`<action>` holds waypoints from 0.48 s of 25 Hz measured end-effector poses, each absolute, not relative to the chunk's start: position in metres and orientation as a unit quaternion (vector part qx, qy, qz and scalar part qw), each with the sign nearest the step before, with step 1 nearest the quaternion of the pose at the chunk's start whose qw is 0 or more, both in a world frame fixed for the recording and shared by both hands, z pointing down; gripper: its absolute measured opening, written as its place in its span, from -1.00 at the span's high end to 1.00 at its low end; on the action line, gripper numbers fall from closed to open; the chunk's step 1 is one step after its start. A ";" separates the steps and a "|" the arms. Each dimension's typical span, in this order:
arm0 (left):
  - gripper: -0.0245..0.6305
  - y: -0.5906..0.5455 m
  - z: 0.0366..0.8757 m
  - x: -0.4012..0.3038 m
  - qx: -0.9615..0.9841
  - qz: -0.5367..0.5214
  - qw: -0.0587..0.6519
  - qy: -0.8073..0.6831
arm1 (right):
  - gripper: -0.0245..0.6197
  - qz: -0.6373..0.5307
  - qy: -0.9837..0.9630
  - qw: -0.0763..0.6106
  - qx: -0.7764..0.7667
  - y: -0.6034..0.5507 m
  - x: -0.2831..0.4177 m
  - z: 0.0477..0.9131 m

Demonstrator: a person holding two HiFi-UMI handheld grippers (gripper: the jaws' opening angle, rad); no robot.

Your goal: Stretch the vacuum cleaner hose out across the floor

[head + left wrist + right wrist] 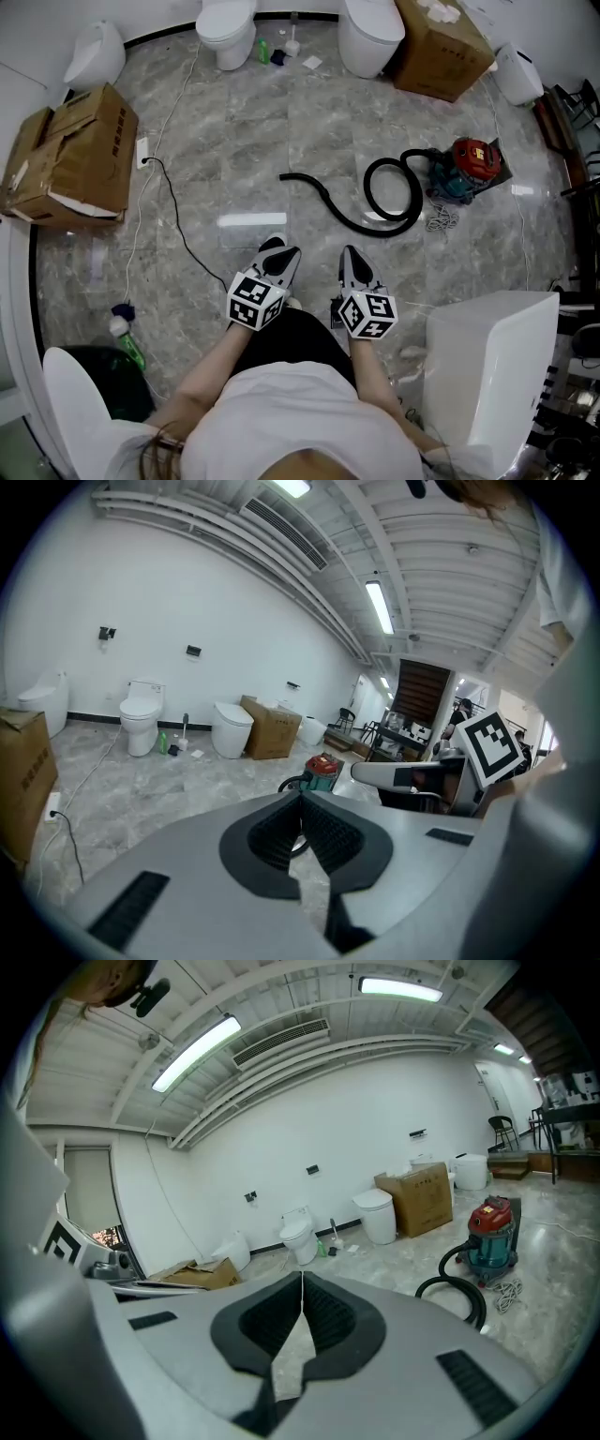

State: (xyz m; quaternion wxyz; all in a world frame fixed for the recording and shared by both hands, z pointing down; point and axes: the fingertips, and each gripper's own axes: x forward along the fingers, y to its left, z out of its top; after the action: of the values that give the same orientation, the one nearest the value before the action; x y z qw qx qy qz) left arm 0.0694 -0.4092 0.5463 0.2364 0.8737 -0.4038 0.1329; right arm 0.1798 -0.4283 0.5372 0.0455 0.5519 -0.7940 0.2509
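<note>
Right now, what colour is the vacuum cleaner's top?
The vacuum cleaner has a red top over a teal drum; clearest in the right gripper view.

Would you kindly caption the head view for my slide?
Shut left gripper and shut right gripper face the looped vacuum hose.

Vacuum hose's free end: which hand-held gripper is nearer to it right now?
Left. The left hand-held gripper sits straight back from the hose's free end; the right hand-held gripper is farther right.
</note>
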 end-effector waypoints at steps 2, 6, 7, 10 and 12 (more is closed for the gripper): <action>0.90 -0.422 0.550 0.070 0.874 0.136 0.239 -0.401 | 0.88 0.255 -0.791 0.047 0.553 -0.442 0.181 0.540; 0.90 -0.462 0.553 0.071 0.877 0.138 0.239 -0.394 | 0.88 0.262 -0.785 0.051 0.559 -0.476 0.183 0.545; 0.90 -0.475 0.553 0.071 0.877 0.139 0.239 -0.392 | 0.88 0.264 -0.783 0.053 0.561 -0.486 0.184 0.547; 0.90 -0.513 0.553 0.071 0.881 0.140 0.238 -0.384 | 0.88 0.268 -0.777 0.057 0.566 -0.519 0.186 0.550; 0.90 -0.538 0.553 0.070 0.886 0.139 0.235 -0.376 | 0.88 0.273 -0.774 0.059 0.569 -0.540 0.185 0.552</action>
State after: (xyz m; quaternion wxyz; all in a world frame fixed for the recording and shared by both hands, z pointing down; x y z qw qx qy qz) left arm 0.0703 -0.5381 0.5527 0.2349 0.8856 -0.3757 0.1394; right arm 0.1853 -0.5396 0.5522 0.0591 0.5687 -0.7737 0.2729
